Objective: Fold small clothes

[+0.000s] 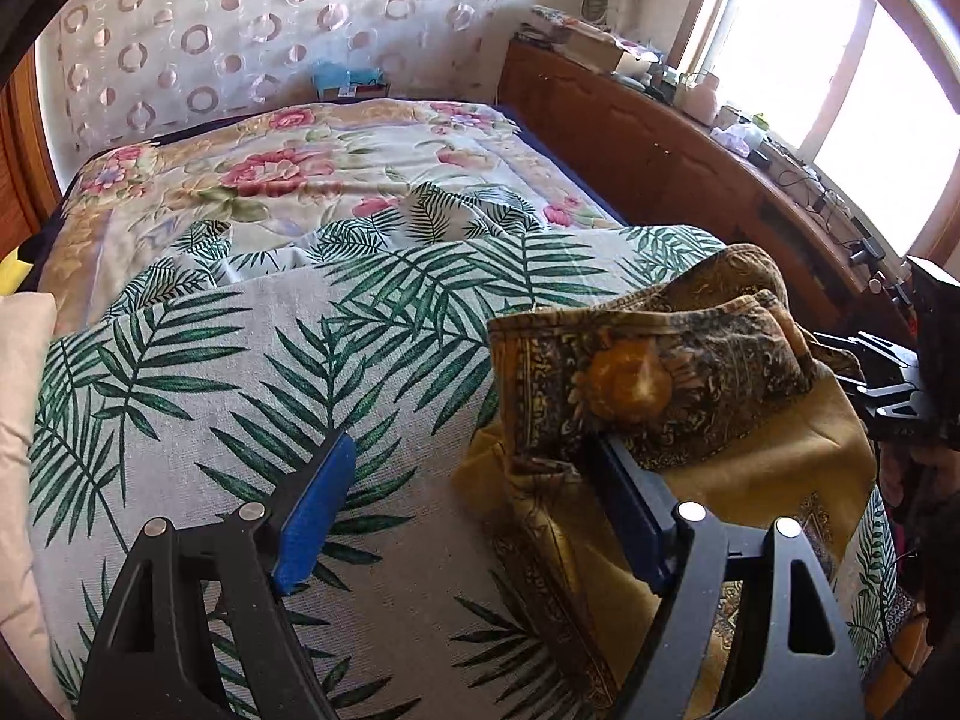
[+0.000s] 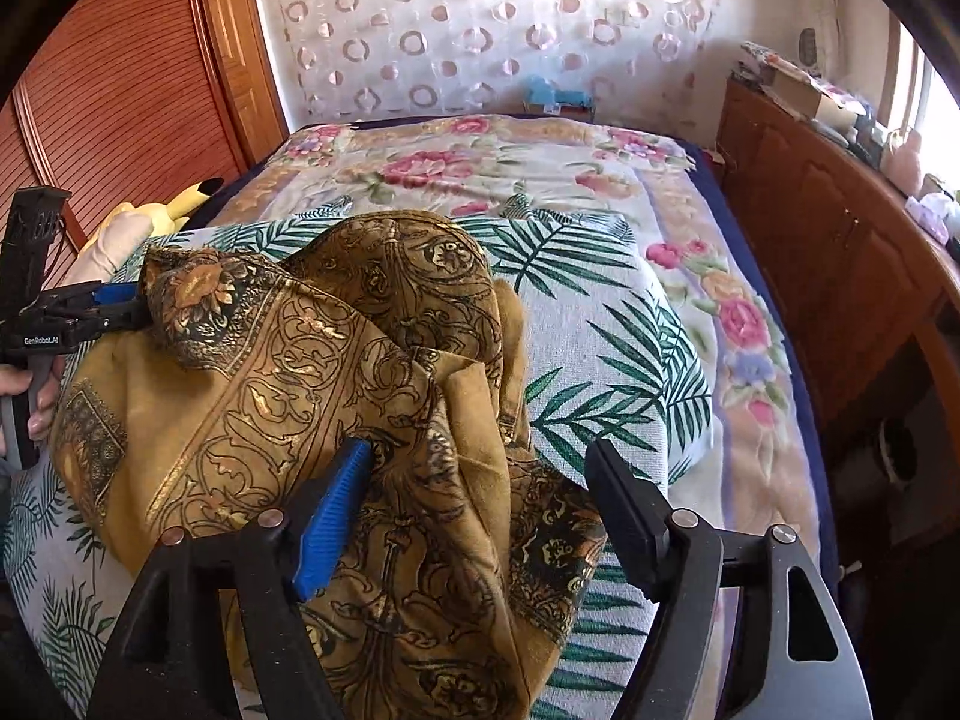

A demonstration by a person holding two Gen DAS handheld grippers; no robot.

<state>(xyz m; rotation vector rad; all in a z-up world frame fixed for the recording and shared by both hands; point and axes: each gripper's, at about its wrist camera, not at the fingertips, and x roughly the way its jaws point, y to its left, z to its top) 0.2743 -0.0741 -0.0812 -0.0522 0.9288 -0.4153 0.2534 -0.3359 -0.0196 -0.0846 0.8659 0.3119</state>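
Mustard-and-black patterned cloth [image 2: 360,360] heaped on the palm-leaf sheet [image 1: 240,372], near edge of the bed, bunched and only partly folded. One dark-bordered fold [image 1: 660,372] doubled over on top of the plain mustard part.

Left gripper [image 1: 474,498] wide open, gripping nothing. Blue pad [image 1: 318,510] of one finger out over bare sheet; the other finger tucked just under the edge of the doubled fold, touching the fabric. Same gripper visible at the left edge of the right wrist view [image 2: 114,306], tips against the corner of the cloth with the orange flower motif.

Right gripper [image 2: 480,492] also spread wide, straddling the raised ridge of cloth. Blue-padded finger [image 2: 333,516] pressed against the fabric's left side, black finger [image 2: 624,510] clear of it over the sheet. No pinch on the cloth.

Beyond, floral bedspread [image 1: 288,168] flat across the rest of the bed. Wooden cabinet [image 2: 840,252] along the right, cluttered on top. Yellow plush toy [image 2: 168,210] by the wooden door.
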